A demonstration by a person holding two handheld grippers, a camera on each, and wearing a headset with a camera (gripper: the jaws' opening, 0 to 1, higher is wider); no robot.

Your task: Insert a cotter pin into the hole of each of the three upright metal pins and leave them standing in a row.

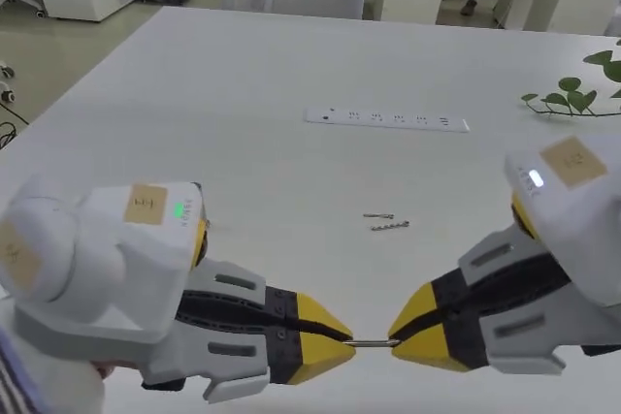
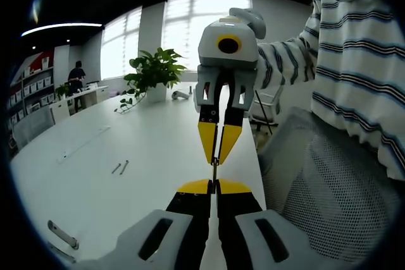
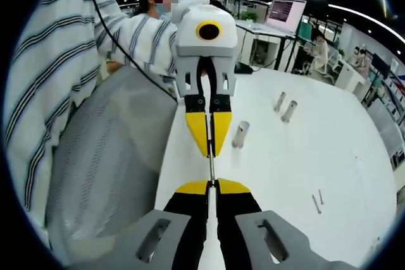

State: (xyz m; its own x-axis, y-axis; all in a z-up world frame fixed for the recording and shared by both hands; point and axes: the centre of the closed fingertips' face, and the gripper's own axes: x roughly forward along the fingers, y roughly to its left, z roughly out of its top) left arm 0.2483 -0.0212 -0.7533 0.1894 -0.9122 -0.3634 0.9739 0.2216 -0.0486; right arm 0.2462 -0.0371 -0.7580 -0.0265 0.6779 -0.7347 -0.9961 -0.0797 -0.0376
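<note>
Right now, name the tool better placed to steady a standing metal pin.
Left, probably: the left tool sits beside the short silver metal pins, seen just past it from the right tool; both pinch the thin cotter pin.

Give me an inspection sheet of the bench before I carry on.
surface: white table, matte.
job's things: one cotter pin held between both gripper tips; two loose cotter pins lying further out; three metal pins on the table, apart from the grippers.
clutter: power strip.
grippers: left gripper and right gripper tip to tip, both shut on the cotter pin.
cables: dark cable over a striped sleeve.
surroundings: potted plant; a person at a far desk.
</note>
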